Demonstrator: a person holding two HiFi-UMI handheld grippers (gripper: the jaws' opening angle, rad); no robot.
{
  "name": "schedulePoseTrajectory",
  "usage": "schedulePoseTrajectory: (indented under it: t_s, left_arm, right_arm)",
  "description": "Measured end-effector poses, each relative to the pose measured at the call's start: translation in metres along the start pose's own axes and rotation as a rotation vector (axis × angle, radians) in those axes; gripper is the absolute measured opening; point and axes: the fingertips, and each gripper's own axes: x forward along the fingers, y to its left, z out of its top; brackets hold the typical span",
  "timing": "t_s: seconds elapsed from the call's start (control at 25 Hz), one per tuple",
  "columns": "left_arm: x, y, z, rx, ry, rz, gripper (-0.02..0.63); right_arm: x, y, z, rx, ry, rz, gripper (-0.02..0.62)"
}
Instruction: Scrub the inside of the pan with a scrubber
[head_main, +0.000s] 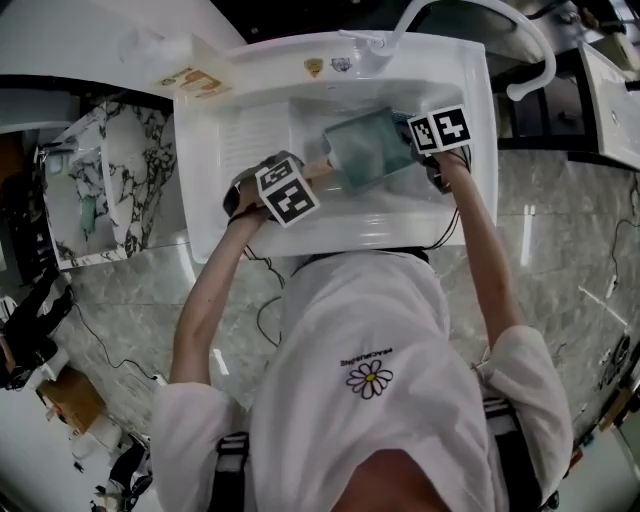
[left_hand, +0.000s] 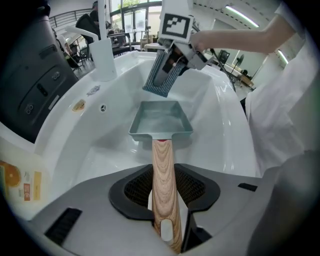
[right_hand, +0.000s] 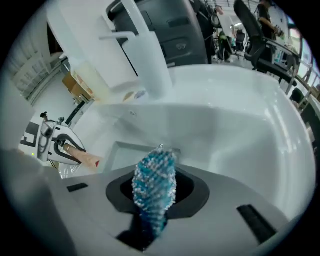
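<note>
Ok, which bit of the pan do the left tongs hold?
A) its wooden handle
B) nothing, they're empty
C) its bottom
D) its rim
A: in the left gripper view the left tongs are shut on the wooden handle, and the pan sticks out beyond them.

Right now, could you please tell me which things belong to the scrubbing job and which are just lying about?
In the job: pan, held by the left gripper; scrubber, held by the right gripper; sink.
Lying about: faucet; stickers on the sink rim; cardboard box on the floor.
</note>
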Motion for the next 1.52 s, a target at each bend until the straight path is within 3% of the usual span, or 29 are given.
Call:
schedulePoseTrajectory:
  t_s: [0.2,0.48,1.2,1.4,1.52]
  left_arm:
    - [-0.006,0.0,-0.001,0.011,-0.002,0.019,0.143]
    - [-0.007,0.002,-0.003,0.031,0.009,0.033,0.143]
    - [-0.008,0.005,-0.011,0.04,0.033,0.049,0.143]
    - [-0.006,0.005,-0.014,0.051,0.043,0.055,0.143]
    - [-0.005,0.004,-0.015,0.056,0.05,0.059,0.143]
  right_arm:
    - [0.046,-0.005,-0.01,-0.022,0.193,0.021,0.072]
    - [0.082,-0.009,-0.016,0.0,0.334,0.021,0.072]
    - [0.103,0.009,-0.018,-0.008,0.396,0.041,0.069]
    - [0.105,0.038,-0.017,0.007,0.399,0.097,0.067]
    - [0.102,0.066,-0.01,0.032,0.381,0.176,0.067]
